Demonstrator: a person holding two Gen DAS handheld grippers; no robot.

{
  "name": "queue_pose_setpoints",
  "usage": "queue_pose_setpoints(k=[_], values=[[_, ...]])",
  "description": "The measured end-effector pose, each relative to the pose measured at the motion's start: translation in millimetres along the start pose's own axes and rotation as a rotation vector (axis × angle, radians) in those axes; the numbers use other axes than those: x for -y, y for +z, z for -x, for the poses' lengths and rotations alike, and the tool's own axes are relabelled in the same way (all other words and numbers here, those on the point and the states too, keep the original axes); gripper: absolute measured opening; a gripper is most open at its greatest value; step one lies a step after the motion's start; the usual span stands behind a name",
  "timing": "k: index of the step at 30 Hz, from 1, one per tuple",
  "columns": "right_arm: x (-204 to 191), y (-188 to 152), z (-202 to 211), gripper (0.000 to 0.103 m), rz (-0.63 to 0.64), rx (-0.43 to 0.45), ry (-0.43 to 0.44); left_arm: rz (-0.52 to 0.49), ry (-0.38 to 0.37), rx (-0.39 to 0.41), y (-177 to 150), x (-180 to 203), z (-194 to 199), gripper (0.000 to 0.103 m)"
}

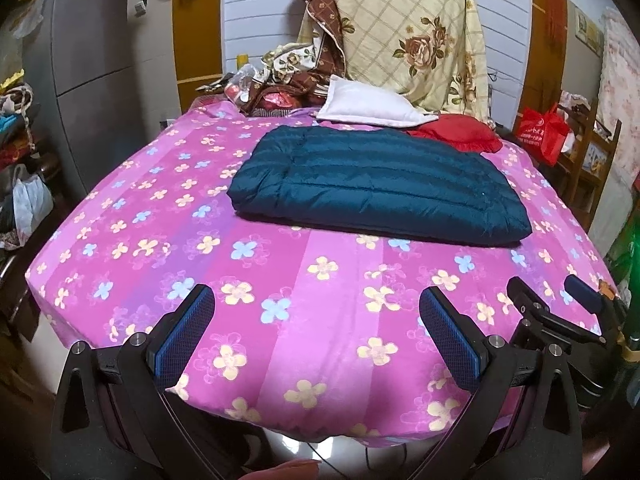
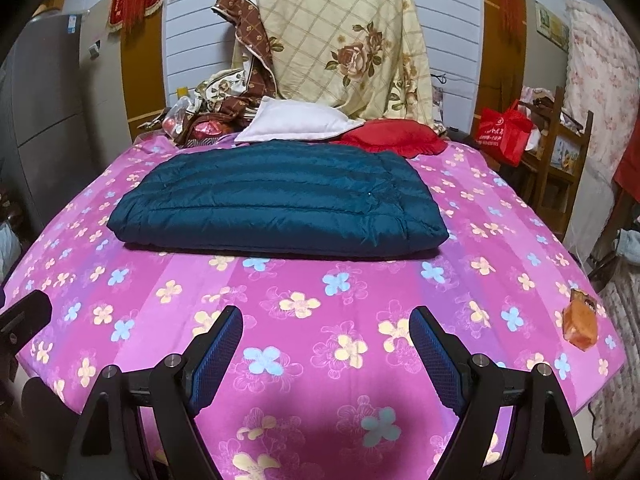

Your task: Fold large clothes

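A dark teal quilted down jacket (image 1: 376, 184) lies folded into a flat rectangle on the pink flowered bed sheet (image 1: 280, 280); it also shows in the right wrist view (image 2: 276, 204). My left gripper (image 1: 316, 304) is open and empty, held over the near edge of the bed, well short of the jacket. My right gripper (image 2: 326, 324) is open and empty, also over the near part of the sheet (image 2: 320, 304), short of the jacket. The right gripper (image 1: 560, 300) shows at the lower right of the left wrist view.
A white pillow (image 1: 368, 106) and a red cushion (image 1: 460, 132) lie behind the jacket. A floral quilt (image 1: 408, 32) hangs at the back. A small orange packet (image 2: 580, 320) lies near the bed's right edge. A grey fridge (image 1: 92, 60) stands left, a red bag (image 1: 542, 130) right.
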State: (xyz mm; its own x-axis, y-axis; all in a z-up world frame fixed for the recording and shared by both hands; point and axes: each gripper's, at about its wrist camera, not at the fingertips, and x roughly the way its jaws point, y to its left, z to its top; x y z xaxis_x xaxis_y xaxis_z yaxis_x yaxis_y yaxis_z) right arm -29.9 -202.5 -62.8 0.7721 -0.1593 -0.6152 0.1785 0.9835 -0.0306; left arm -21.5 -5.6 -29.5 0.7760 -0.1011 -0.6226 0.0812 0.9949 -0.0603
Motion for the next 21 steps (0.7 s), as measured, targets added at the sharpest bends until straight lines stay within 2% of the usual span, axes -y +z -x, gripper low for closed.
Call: queue_pose_setpoints(k=[9, 21], values=[[0.3, 0.6, -3.3, 0.083, 0.002, -0.019, -0.004, 0.038, -0.032, -0.053, 1.2, -7.7, -8.8, 0.102], [-3.1, -1.1, -5.9, 0.083, 0.017, -0.014, 0.005, 0.037, -0.005, -0.027, 2.2, -12.7, -10.1, 0.102]])
